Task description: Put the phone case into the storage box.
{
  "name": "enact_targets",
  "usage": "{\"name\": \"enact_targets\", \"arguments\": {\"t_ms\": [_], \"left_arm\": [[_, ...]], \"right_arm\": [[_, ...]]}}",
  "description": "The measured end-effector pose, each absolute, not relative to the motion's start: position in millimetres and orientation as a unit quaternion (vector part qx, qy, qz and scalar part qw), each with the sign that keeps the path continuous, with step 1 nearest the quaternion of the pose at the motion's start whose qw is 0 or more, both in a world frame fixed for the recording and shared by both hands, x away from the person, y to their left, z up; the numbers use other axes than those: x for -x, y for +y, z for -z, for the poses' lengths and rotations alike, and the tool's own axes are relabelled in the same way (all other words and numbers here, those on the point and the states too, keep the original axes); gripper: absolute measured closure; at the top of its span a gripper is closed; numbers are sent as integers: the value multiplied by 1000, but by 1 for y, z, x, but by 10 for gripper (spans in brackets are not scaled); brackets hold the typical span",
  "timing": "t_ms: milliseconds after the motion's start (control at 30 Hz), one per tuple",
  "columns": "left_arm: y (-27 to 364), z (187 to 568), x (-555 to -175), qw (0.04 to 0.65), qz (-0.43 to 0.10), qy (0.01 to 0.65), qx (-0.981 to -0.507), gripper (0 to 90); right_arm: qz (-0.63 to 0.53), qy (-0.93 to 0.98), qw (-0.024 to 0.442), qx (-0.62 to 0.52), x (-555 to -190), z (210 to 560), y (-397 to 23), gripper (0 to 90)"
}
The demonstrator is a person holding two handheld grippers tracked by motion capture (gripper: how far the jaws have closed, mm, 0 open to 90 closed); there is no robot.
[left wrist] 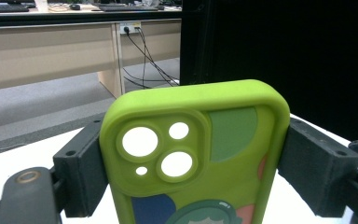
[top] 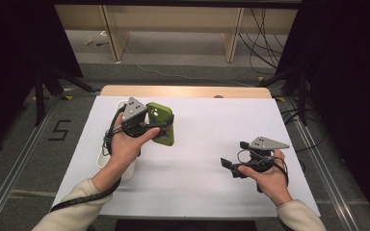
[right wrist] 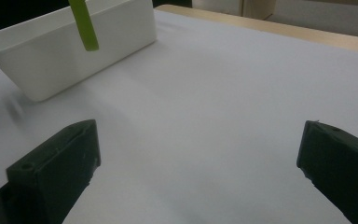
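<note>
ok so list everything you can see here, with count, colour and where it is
soft rubbery phone case with camera cutouts: one, lime green with coloured patches, clamped by its two long edges in the left gripper, held above the table beside the bin
plastic rectangular bin: one, white, left side of the table, under the left hand
paper sheet covering the table: one, white, over the tabletop
wooden tabletop: one, light brown, bare strip at the far edge
left gripper: one, black with grey plate, shut on the case
right gripper: one, black with grey plate, jaws wide apart, nothing between them, low over the table's right side
hands: two, cream sleeves, one on each gripper
</note>
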State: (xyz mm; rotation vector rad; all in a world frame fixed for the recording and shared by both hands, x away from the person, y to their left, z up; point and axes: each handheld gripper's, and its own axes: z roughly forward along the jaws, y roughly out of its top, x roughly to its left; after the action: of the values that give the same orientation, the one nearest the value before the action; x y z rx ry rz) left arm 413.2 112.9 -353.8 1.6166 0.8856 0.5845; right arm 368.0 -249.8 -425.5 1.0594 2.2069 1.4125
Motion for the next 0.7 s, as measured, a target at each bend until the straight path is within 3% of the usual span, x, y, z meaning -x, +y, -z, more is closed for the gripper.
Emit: {"name": "enact_targets", "arguments": {"t_ms": [700], "left_arm": [[126, 347, -417, 561, -268, 384, -683, 164]], "right_arm": [[-494, 774, 159, -363, -365, 426, -250, 4]]}}
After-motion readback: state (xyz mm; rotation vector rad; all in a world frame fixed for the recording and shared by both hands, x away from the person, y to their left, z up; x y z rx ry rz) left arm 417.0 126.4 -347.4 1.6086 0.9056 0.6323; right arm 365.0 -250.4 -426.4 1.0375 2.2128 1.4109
